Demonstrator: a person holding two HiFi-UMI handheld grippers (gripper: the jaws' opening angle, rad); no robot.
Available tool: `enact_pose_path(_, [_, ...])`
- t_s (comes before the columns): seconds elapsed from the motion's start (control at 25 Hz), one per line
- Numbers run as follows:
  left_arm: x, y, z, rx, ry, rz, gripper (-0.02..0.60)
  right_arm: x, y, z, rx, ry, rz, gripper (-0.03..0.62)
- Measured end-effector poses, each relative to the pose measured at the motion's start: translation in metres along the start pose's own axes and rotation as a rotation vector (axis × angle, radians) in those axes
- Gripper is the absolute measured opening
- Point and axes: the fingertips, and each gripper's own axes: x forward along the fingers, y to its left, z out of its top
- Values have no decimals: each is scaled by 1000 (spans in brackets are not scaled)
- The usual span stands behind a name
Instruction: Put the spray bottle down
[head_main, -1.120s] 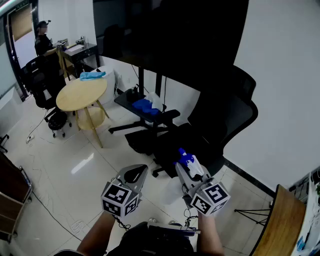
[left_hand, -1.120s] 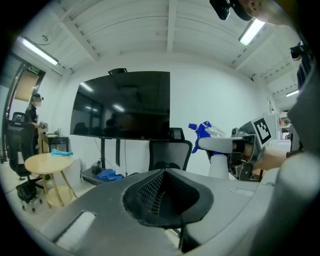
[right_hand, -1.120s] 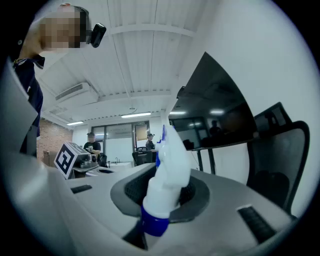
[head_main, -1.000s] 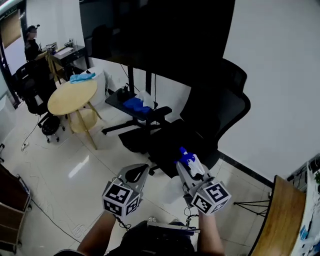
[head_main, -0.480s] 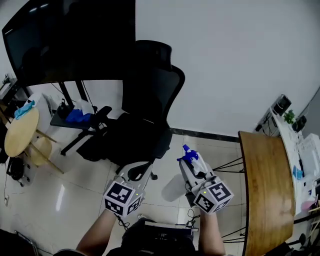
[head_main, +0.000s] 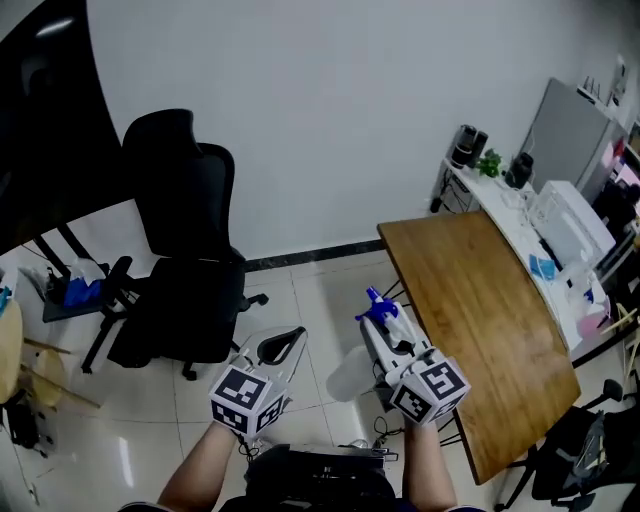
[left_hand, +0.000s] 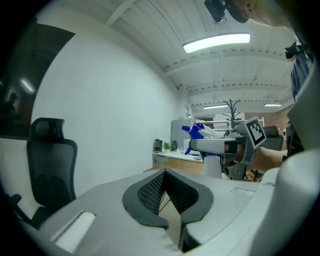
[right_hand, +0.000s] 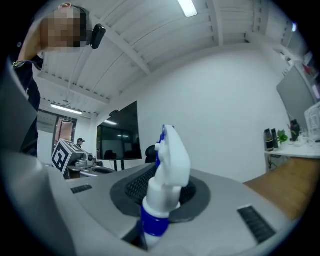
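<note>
A white spray bottle (head_main: 350, 374) with a blue nozzle (head_main: 374, 308) hangs upright over the tiled floor, and my right gripper (head_main: 386, 338) is shut on its neck. In the right gripper view the bottle's head (right_hand: 169, 165) and blue collar stand up between the pads (right_hand: 131, 187). My left gripper (head_main: 281, 349) sits level beside it to the left, shut with nothing in it; its dark pads (left_hand: 150, 192) meet. The left gripper view shows the bottle (left_hand: 213, 165) held by the right gripper (left_hand: 216, 145). A wooden table (head_main: 480, 310) lies just right of the bottle.
A black office chair (head_main: 185, 270) stands on the floor at the left. A large dark screen (head_main: 40, 130) with a low stand (head_main: 80, 292) is at the far left. A white bench (head_main: 560, 240) with devices and a small plant runs behind the wooden table.
The whole view has swung right: the round table and screen slid off left, the wooden table came in. Both grippers kept their pose, the right still holding the bottle.
</note>
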Motion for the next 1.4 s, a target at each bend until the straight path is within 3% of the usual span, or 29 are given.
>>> enact_pose_path(0.36, [121,-143,14,23,8,-265,8,-146,-122,17,-7,-52,-272,75])
enact_pose_path(0.64, [194,-239,25,48,18,-476,8,-250,-186,25,-20,-75,-503,75])
enact_pose_path(1.08, [273,-362,34,142,47,-842,8,-366,-248,33,-35,-108,-895,75])
enact_pose_path(1.4, [301,-418,31,198,82,-1104,8,-409,-263,34,-28,-133,-1159,75])
